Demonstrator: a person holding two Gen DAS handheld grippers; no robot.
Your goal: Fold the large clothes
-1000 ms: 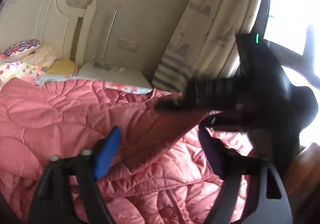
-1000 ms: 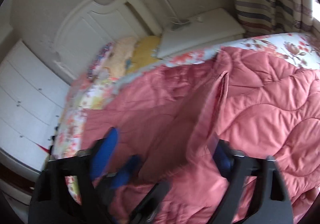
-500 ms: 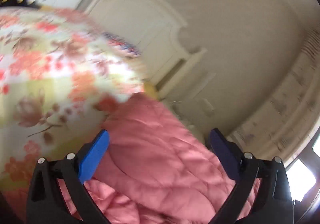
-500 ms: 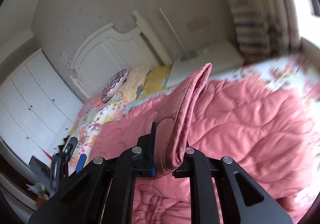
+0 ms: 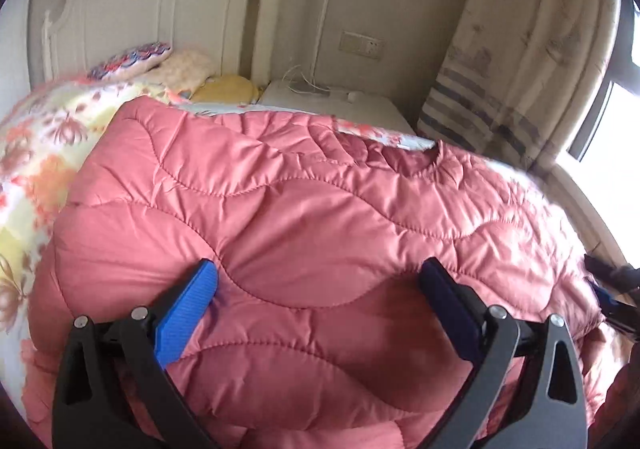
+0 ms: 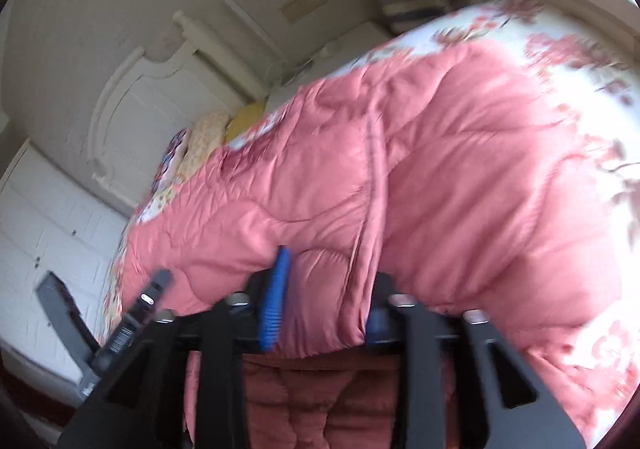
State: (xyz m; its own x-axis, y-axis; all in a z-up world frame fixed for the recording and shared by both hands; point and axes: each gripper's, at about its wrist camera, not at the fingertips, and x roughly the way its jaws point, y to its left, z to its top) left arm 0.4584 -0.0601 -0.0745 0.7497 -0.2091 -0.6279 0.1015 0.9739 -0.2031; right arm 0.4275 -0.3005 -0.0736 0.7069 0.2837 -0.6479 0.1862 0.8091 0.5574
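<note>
- Looking at the pink quilted coat (image 5: 320,217): it's spread over the bed (image 5: 36,153), on the floral bedspread, neckline toward the nightstand (image 5: 340,105) and headboard, so its long axis runs from the fingers up to the head of the bed.
- Left gripper (image 5: 320,305) hovers over the coat's lower part with its fingers wide apart, nothing pinched, just fabric below the gap.
- Right gripper (image 6: 324,301) has a folded edge of the coat between its fingers and the jaws are opening right now. The blurry wrist view looks like the pads have let go of the fold, but I wouldn't swear to it.
- Key relation, I think: the coat lies straight ahead of and under both grippers, and the right one is nearer a grabbable edge, since the seam fold runs right through its fingers.
- Versus half a second ago: the right was clamped tight on that fold and holding it up in the air, now the fold is down on the coat. The left view showed mostly floral bedspread, now it faces the coat squarely.
</note>
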